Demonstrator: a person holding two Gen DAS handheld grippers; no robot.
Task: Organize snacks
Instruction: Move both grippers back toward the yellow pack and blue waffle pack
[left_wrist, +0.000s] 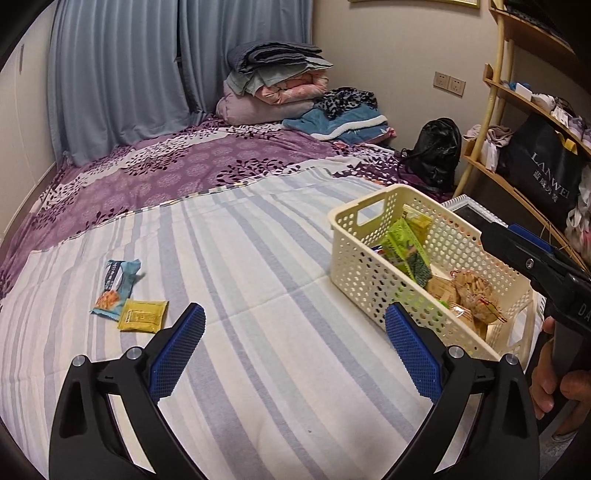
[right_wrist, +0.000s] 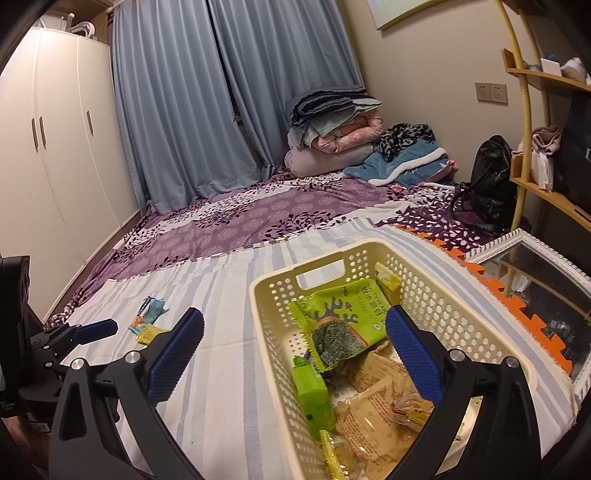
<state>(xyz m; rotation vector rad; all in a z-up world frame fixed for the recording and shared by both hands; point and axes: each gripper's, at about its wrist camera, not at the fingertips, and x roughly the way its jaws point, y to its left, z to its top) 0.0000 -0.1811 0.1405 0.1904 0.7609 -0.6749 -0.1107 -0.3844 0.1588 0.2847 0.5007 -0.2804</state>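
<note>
A cream perforated basket (left_wrist: 364, 275) (right_wrist: 273, 332) stands on the striped sheet and holds several snack packs, among them a green seaweed pack (right_wrist: 341, 314) and tan cracker packs (left_wrist: 474, 293). A light blue snack packet (left_wrist: 116, 284) and a small yellow packet (left_wrist: 142, 315) lie touching each other on the sheet, left of the basket; both show small in the right wrist view (right_wrist: 149, 321). My left gripper (left_wrist: 295, 325) is open and empty above the sheet, between the packets and the basket. My right gripper (right_wrist: 295, 330) is open and empty above the basket's left wall.
The striped sheet (left_wrist: 258, 258) covers a purple floral bed. Folded bedding (left_wrist: 273, 81) is piled at the far end by blue curtains. A black bag (left_wrist: 436, 155), wooden shelves (left_wrist: 532, 110) and a white-framed mirror (right_wrist: 535, 273) are to the right. A white wardrobe (right_wrist: 55, 147) is to the left.
</note>
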